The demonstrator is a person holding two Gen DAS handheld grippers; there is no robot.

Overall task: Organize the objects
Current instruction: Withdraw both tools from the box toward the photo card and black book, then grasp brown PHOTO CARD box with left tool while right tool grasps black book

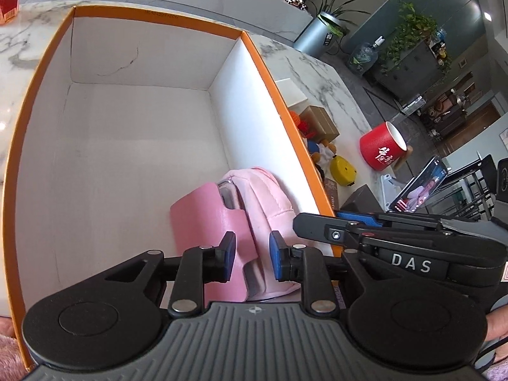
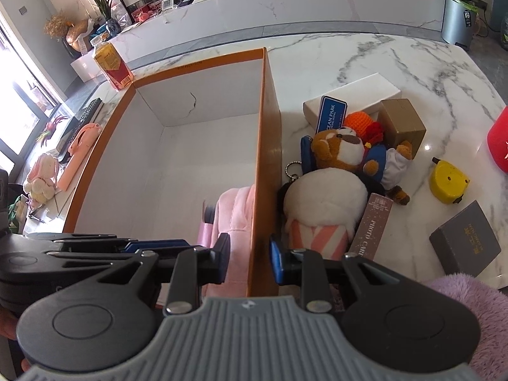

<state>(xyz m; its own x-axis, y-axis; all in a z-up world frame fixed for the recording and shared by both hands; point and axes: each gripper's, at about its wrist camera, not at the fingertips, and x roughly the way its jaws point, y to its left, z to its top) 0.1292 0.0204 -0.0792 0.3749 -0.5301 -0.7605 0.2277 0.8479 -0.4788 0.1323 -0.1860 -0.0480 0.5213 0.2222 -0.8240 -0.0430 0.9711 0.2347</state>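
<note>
Plush toys [image 2: 330,174] only from right wrist

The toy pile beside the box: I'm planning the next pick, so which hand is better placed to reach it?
Probably the right. The right gripper straddles the box wall nearest the toy pile, while the left gripper hangs inside the box over the pink pouch.

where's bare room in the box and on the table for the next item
Most of the orange box's white floor is bare, from the far wall down to the pink pouch in the near right corner. Outside the right wall it is crowded: plush toys, small boxes. Bare marble table lies beyond that pile.
</note>
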